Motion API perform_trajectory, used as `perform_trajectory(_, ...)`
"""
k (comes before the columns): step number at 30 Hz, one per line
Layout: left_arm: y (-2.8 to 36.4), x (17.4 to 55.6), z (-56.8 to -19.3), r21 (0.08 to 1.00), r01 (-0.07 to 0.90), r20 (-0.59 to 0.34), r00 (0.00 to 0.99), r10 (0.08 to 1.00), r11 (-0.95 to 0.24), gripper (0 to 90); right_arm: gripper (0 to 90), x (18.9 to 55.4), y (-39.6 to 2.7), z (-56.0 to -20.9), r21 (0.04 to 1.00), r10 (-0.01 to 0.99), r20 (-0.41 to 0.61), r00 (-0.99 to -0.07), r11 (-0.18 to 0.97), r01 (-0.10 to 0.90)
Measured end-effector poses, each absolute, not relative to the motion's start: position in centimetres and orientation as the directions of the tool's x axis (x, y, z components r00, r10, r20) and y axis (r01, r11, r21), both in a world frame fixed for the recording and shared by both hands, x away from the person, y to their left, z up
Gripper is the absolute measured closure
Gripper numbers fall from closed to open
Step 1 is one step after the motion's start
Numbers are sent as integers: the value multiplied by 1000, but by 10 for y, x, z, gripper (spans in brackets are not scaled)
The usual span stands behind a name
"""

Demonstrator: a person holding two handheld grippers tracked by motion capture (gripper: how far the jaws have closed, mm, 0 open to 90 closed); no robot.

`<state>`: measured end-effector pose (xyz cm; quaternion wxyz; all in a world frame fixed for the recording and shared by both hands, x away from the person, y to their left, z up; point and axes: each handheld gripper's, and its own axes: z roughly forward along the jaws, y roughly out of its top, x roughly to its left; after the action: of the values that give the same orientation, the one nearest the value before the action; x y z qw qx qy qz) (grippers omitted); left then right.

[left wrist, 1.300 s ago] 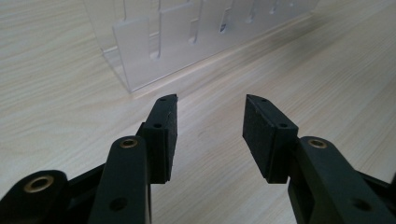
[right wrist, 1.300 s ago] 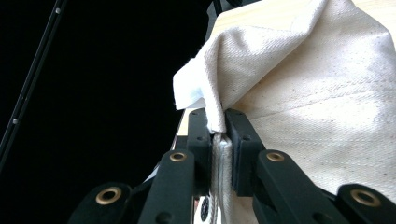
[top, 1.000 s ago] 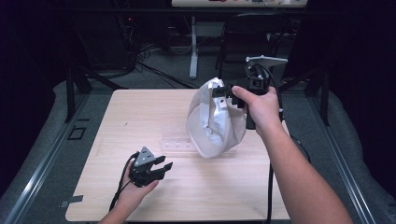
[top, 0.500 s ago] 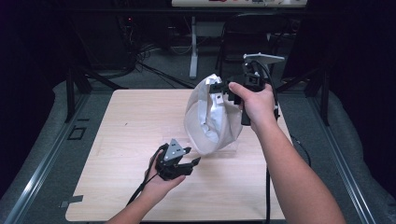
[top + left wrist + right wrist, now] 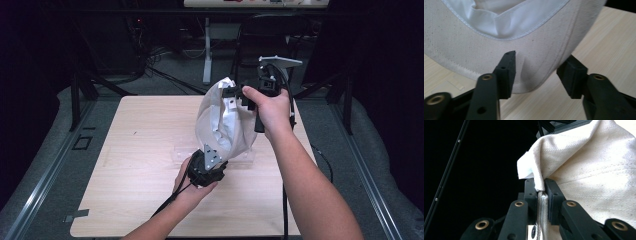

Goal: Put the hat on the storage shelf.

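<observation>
Tongs come first in the high view: the right tongs (image 5: pixel 234 94) are up in the air at the far right side of the tabletop (image 5: pixel 140 150), pinching the top edge of a white cloth bag (image 5: pixel 225 125). The bag hangs down from them, and its bottom is close to the wood. The left tongs (image 5: pixel 212 162) are near the middle of the tabletop, right at the low end of the bag. A clear flat plastic piece (image 5: pixel 182 155) lies under the bag.

From the left gripper view, the left tongs (image 5: pixel 537 75) are open. Their jaws have just closed in a little, with the round bottom edge of the cloth bag (image 5: pixel 486 47) between them. The left pad (image 5: pixel 507 72) sits against the cloth, and the right pad (image 5: pixel 571 76) is just beside it, not pressing.

From the right gripper view, the right tongs (image 5: pixel 541 195) are squeezed tight on a folded edge of the cloth bag (image 5: pixel 589 170). The cloth spreads out to the right above them.
</observation>
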<state>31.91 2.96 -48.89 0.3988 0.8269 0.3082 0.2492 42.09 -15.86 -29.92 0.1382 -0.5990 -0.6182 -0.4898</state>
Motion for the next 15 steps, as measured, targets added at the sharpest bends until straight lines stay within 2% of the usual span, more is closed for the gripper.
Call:
perform_trajectory(5,36,321,-487,809,310,181,677,714,-499,671,812,421,-158,-299,439,607,758,-240,-202,876)
perform_trajectory(11,49,323,-482,821,294,185,676,714,-490,773,811,421,-155,-298,448,610,753,-248,-199,872)
perform_trajectory(15,59,327,-479,833,302,152,681,716,-464,791,811,421,-152,-297,452,612,751,-250,-200,870)
